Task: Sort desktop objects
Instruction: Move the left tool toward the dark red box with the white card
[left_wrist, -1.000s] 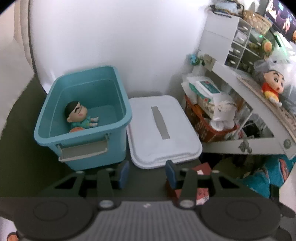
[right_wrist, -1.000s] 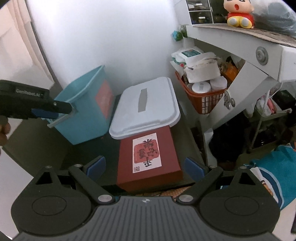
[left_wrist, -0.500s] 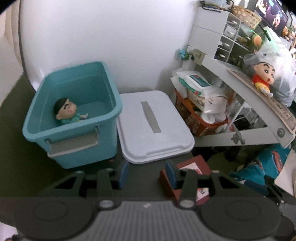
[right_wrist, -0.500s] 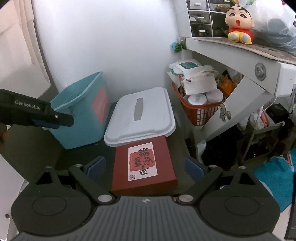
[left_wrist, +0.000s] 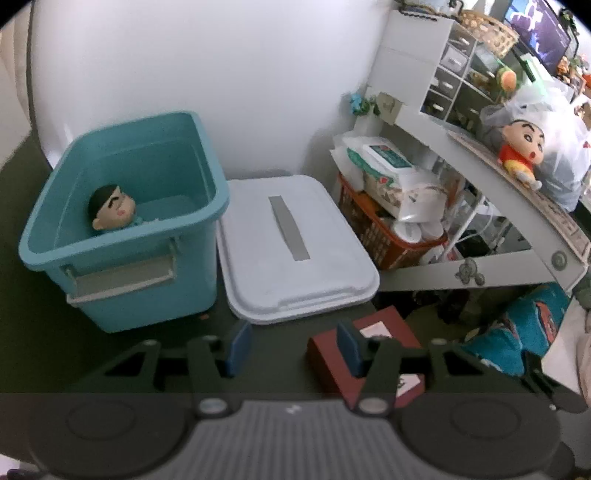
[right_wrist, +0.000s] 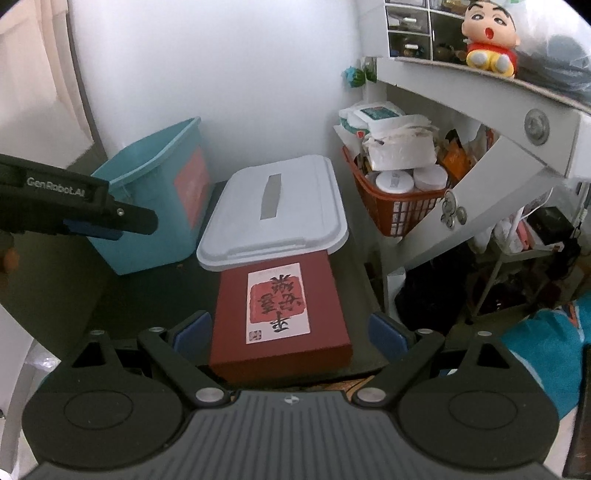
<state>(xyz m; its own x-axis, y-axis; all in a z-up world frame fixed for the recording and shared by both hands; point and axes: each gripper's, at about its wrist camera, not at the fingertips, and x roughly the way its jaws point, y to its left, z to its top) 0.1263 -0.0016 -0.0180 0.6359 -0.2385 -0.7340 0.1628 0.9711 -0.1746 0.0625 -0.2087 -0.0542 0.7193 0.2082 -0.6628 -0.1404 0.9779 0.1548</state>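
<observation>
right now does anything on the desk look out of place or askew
The white lid lies flat on the desk beside the open teal bin instead of on it. The red box butts against the lid's near edge. Nothing looks spilled or damaged.

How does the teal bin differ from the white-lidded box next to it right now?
The teal bin stands open with no lid; the white-lidded box is closed. The bin's contents show, a cartoon figure lying inside; the box's contents are hidden. The bin stands taller, the box sits lower. The bin has a grey handle on its near wall, the box a grey strip along its lid. Both sit side by side on the dark surface against the white wall.
</observation>
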